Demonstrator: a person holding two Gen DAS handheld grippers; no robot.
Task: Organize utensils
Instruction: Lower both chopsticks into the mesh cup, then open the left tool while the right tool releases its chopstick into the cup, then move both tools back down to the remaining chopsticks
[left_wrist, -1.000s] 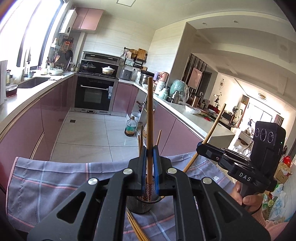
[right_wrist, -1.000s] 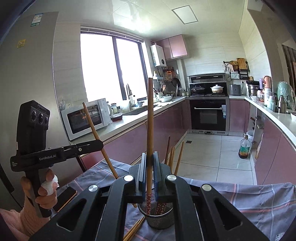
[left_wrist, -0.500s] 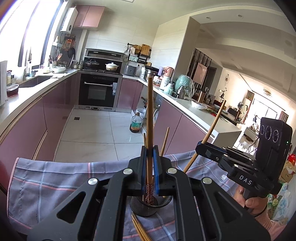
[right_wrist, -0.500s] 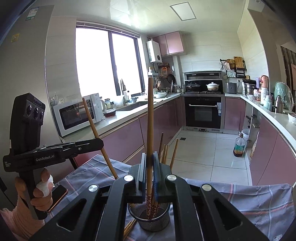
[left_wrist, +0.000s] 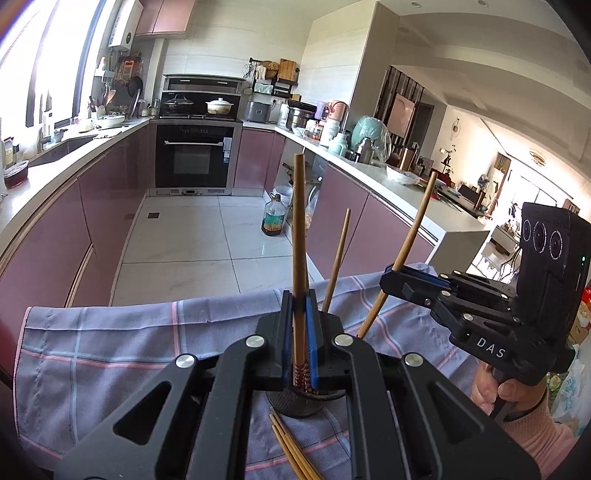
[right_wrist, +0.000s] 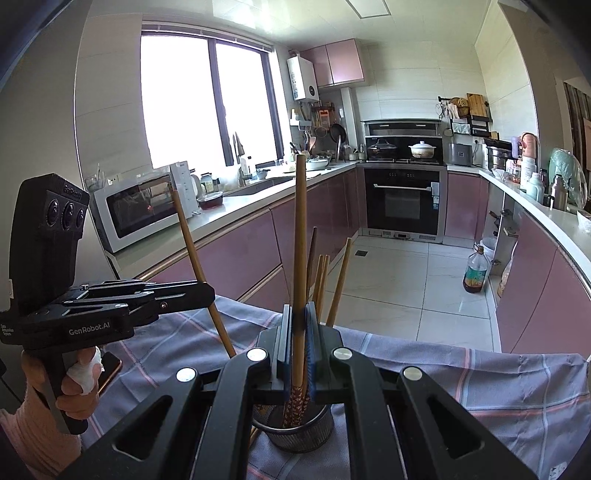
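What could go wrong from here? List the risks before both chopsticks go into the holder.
1. The mesh holder already holds several chopsticks; a new tip could jam against them or tip the holder.
2. The left gripper and right gripper converge on one small holder, so they could collide.
3. Loose chopsticks on the cloth might get knocked.
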